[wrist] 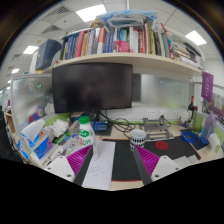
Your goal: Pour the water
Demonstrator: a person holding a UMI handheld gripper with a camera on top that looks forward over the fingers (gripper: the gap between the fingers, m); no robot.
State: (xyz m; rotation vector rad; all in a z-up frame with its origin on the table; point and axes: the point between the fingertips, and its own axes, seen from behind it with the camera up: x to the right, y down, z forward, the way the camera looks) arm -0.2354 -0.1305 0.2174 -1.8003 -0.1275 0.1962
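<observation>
Approaching: our gripper (114, 160), fingers apart and empty. Bottle (86, 131), green-capped, stands beyond the left finger; meshed cup (138, 137) beyond the right. Risk, we judge: crowded desk, monitor (92, 87) near; knocking the bottle spills water.

All I get of my rig from here is the gripper (112, 160) itself: two dark, flat fingers running forward from under the camera. Each carries a magenta pad on its inner face, the left pad (80, 162) a long slanted strip and the right pad (148, 161) a matching one, slightly brighter. No cables, screws, markings or sleeve show.
</observation>
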